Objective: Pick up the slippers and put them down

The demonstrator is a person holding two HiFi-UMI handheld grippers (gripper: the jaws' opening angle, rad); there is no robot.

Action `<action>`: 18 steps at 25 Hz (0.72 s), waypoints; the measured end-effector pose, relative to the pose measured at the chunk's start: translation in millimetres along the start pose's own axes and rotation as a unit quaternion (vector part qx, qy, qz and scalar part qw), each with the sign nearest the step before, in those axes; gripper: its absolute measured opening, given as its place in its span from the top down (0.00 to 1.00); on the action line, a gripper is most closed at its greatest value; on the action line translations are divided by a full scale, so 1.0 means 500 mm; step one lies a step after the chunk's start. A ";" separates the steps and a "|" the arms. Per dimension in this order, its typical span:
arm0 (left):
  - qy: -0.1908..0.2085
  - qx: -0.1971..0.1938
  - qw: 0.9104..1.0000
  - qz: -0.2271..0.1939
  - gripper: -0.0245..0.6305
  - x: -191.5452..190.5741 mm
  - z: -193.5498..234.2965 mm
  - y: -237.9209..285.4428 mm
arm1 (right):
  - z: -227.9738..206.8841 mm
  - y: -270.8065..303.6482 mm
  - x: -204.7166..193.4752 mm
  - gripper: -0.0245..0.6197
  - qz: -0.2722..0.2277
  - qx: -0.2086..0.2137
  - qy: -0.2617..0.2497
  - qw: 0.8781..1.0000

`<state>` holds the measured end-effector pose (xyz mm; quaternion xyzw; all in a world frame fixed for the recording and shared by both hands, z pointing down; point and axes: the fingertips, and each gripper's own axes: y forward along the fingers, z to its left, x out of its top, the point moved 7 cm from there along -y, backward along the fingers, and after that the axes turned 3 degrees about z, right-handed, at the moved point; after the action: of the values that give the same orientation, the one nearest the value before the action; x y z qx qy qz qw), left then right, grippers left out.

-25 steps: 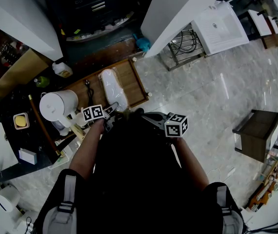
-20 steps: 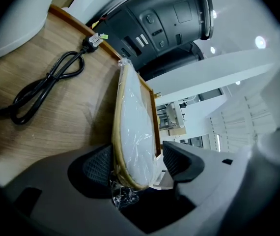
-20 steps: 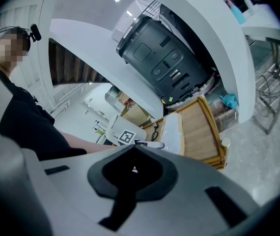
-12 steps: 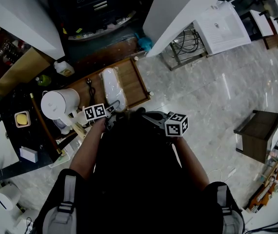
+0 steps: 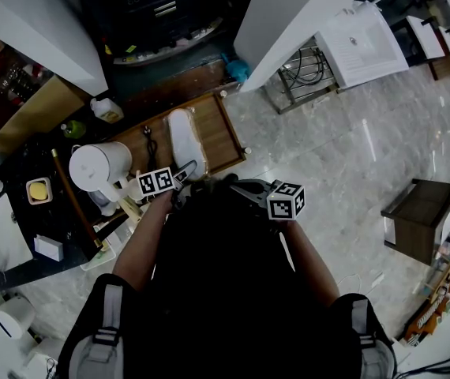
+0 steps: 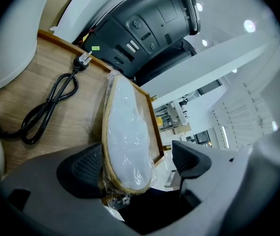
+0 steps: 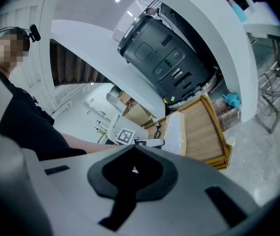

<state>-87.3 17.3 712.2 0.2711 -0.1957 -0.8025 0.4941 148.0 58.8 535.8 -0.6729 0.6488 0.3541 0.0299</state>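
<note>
A white slipper (image 6: 127,136) wrapped in clear plastic lies lengthwise on a wooden tray (image 6: 46,63). Its near end sits between the jaws of my left gripper (image 6: 135,163). Those jaws have just been opening and now stand wide. The slipper rests beside the left pad (image 6: 83,168), and a clear gap separates it from the right pad (image 6: 189,159). In the head view the left gripper (image 5: 185,170) is at the near end of the slipper (image 5: 184,136). My right gripper (image 7: 132,168) is shut with nothing in it, hovering right of the tray (image 7: 209,127).
A coiled black power cable (image 6: 46,107) lies on the tray left of the slipper. A white kettle (image 5: 99,166) stands left of the tray. A dark round appliance (image 6: 150,23) sits beyond it under a white counter. A small wooden stool (image 5: 414,227) stands on the marble floor at right.
The head view has drifted slightly. The slipper lies on the tray as before, and both grippers stay roughly where they were.
</note>
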 end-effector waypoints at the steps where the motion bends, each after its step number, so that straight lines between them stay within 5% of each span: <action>1: -0.001 -0.004 1.000 -0.001 0.30 0.000 -0.002 -0.001 | 0.001 0.000 0.000 0.95 0.000 0.000 0.000 1.000; 18: -0.015 -0.031 0.999 -0.036 0.30 -0.001 -0.029 -0.058 | 0.025 0.021 -0.013 0.95 0.004 0.015 -0.011 1.000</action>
<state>-98.1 30.1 684.2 0.2502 -0.1681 -0.8297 0.4698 133.7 68.9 534.1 -0.6658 0.6562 0.3521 0.0454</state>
